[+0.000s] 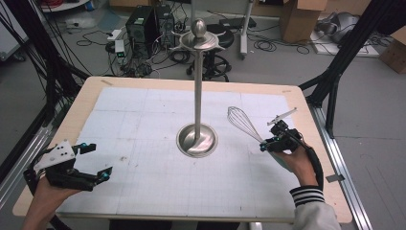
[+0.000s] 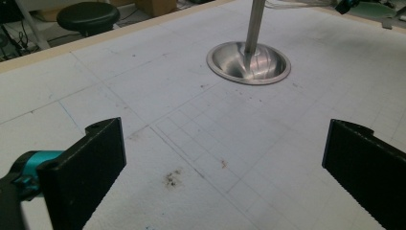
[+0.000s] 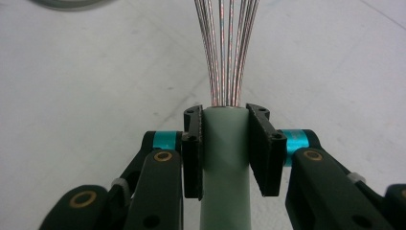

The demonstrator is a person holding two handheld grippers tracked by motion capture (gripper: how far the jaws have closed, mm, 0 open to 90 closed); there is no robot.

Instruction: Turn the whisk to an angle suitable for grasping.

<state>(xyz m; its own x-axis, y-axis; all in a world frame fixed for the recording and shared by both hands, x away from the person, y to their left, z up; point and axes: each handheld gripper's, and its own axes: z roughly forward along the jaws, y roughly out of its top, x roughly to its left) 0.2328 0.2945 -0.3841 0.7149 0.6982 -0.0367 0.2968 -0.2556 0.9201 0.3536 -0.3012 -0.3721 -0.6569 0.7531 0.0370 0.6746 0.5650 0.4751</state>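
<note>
The worktop (image 1: 119, 91), a pale wooden board under a gridded white mat (image 1: 143, 143), is carrying one tall piece: a steel utensil stand (image 1: 197, 86), its dished base sitting near the centre of the mat and its post rising to a hooked ring and a knob at twelve o'clock.

From that base, the left tongs (image 1: 98, 160) are sitting toward eight o'clock, close to the worktop's near left corner. In the left gripper view the left tongs (image 2: 225, 163) are standing wide apart with nothing but mat between the jaws.

The right tongs (image 1: 265, 143) are lying toward three o'clock of the base, and they are clamping the pale green handle of a wire whisk (image 1: 243, 123). The right gripper view is showing the right tongs (image 3: 225, 153) pressing both pads against that handle (image 3: 225, 163), with the wires fanning away toward twelve o'clock. The whisk is pointing toward ten o'clock in the high view and appears to be just off the mat, though the gap is hard to judge.

The step in hand looks like carrying the whisk toward the stand to hang it. The next move is calling for a lift well up to the ring and a turn that brings a loop or hole onto a hook.

The handle's far end is being cut off by the frame, so any hanging loop cannot be made out; the hooks themselves are too small to count.
</note>
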